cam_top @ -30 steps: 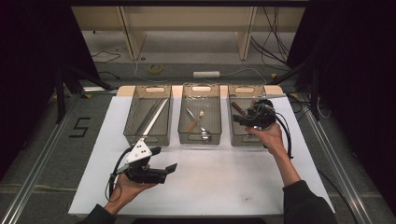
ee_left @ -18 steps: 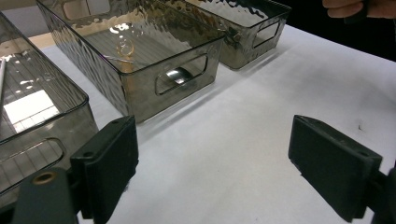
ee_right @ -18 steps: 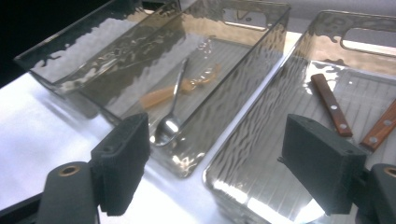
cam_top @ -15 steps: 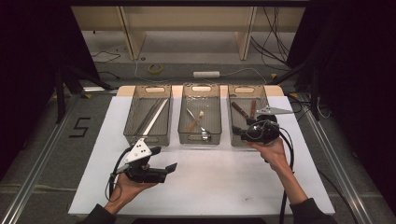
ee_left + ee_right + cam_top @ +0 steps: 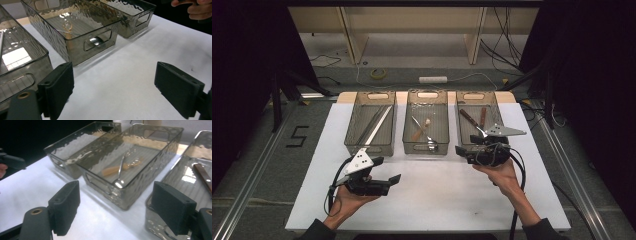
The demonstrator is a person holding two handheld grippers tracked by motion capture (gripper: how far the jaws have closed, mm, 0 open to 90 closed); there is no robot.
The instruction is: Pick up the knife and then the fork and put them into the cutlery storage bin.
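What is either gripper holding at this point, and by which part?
Nothing is held. The left gripper and the right gripper both have their jaws wide apart with only white table between them. The cutlery lies in the bins.

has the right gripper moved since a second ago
Yes. The right gripper has pulled back toward the person, from over the right bin to its near end, above the white table, jaws open and empty.

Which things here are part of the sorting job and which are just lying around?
Part of the job:
left bin
middle bin
right bin
spoon
knife

Lying around:
tape roll
power strip
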